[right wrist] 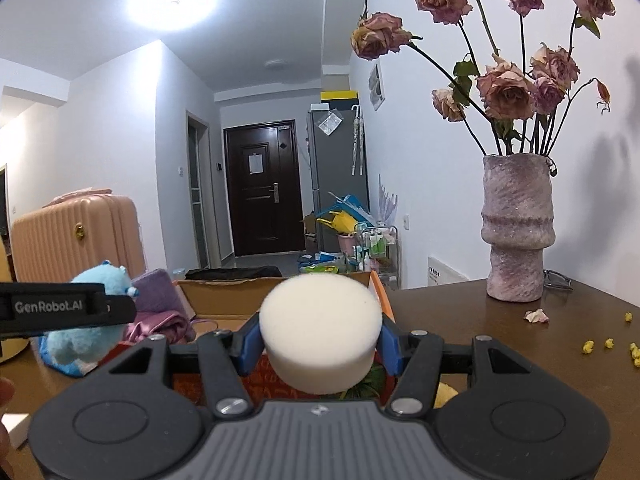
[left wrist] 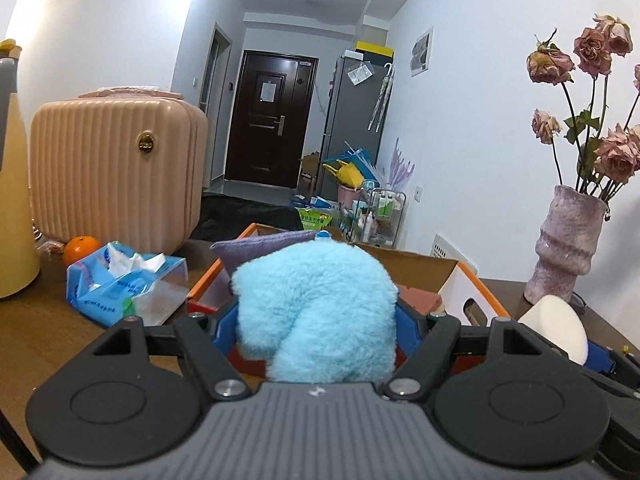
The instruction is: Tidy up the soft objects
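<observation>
My left gripper (left wrist: 316, 320) is shut on a fluffy light-blue plush toy (left wrist: 316, 308), which fills the space between its blue pads and hides the fingertips. It hangs just in front of an open cardboard box (left wrist: 472, 280) with orange edges; a purple cloth (left wrist: 260, 248) lies inside. My right gripper (right wrist: 320, 344) is shut on a round white sponge (right wrist: 320, 324), held above the same box (right wrist: 224, 294). In the right wrist view the blue plush (right wrist: 102, 280) and the left gripper's black arm show at the left. The white sponge (left wrist: 560, 328) shows at the right of the left wrist view.
On the brown table (right wrist: 480, 320) stand a purple vase with dried roses (right wrist: 518, 236), a blue tissue pack (left wrist: 124, 284), an orange (left wrist: 80, 250) and a pink ribbed suitcase (left wrist: 116, 172). Yellow crumbs (right wrist: 608, 344) and a petal lie at the right. A hallway with a dark door lies beyond.
</observation>
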The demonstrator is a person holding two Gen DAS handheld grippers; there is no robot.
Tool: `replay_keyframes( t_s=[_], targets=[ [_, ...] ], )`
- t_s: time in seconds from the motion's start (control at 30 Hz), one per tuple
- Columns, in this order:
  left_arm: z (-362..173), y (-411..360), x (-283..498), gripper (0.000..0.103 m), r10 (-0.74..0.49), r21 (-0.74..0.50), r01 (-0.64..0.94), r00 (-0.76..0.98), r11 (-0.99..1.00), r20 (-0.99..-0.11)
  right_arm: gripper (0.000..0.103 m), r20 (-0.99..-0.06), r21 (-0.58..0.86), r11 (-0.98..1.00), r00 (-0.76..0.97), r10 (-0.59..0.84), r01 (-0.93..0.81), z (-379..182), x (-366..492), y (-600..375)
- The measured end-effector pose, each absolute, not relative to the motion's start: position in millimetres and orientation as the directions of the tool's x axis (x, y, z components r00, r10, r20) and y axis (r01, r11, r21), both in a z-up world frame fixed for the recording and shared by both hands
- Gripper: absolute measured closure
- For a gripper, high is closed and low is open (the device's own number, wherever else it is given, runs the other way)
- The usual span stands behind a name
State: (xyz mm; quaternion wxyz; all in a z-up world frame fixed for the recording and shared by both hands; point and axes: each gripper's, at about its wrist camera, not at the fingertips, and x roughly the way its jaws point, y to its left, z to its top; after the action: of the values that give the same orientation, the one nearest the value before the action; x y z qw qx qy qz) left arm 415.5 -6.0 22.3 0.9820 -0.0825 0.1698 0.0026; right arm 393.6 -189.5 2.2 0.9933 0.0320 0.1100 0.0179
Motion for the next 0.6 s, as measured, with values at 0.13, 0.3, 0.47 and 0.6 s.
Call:
replay_keyframes(
  t_s=[0.13, 0.3, 0.47, 0.6],
  targets=[
    [23, -10, 429, 0.027, -0.020, -0.162, -0.036, 0.945, 0.986, -0.328, 0.046, -0.214, 0.084, 0.996, 0.976, 0.028, -0.010, 4, 413, -190],
    [22, -12, 443, 0.027, -0.016, -0.153, -0.035, 0.947, 0.988, -0.320, 0.046, -0.220, 0.101, 0.995, 0.975, 0.014, 0.008, 3, 437, -191],
    [22, -14, 460, 0.027, -0.011, -0.145, -0.036, 0.950, 0.989, -0.312, 0.046, -0.226, 0.107, 0.994, 0.974, 0.008, 0.017, 2, 457, -191],
    [22, -16, 474, 0.027, -0.010, -0.139, -0.034, 0.952, 0.990, -0.305, 0.046, -0.232, 0.107, 0.994, 0.973, 0.005, 0.021, 1, 473, -190]
  ],
)
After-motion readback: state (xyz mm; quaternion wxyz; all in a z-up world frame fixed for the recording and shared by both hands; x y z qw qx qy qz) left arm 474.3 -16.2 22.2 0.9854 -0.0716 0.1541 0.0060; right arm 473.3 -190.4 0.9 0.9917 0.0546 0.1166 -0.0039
